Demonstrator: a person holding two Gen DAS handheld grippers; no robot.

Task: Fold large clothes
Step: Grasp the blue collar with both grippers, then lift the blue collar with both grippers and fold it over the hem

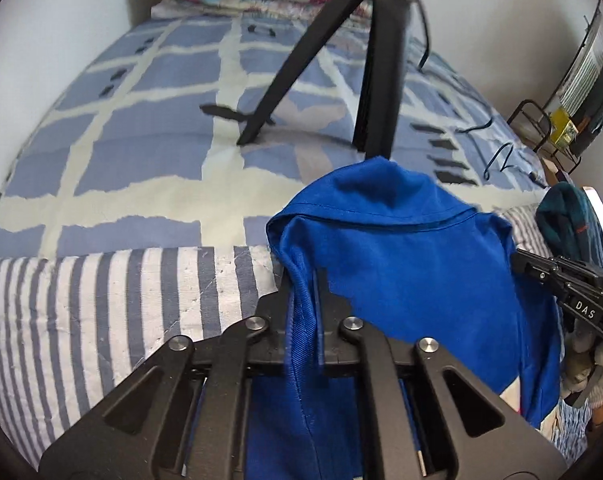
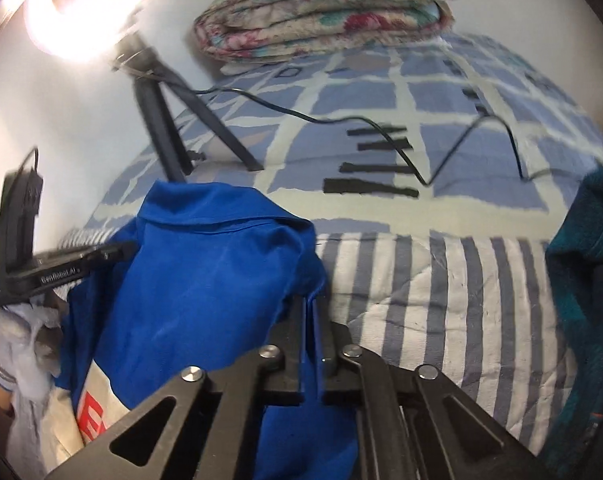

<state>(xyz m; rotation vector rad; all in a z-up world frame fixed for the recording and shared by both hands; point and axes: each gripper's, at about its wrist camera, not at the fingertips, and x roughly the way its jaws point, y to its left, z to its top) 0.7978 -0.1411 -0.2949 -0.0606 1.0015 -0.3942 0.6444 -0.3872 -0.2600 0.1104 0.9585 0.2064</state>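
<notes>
Between our left hand-held gripper [image 1: 303, 280] jaws a bunched edge of the blue shirt [image 1: 401, 248] is pinched tight; our right hand-held gripper [image 2: 311, 308] clamps its opposite edge. We judge the cloth light, soft and limp, so it sags between grips and is best held at the shoulder seams. Both grippers tilt downward, holding it over the striped quilt [image 1: 101, 300] at the bed [image 1: 141, 128] edge.

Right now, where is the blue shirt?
The blue shirt hangs pinched between both grippers at the near edge of the bed, over the striped quilt, just in front of the black tripod.
</notes>
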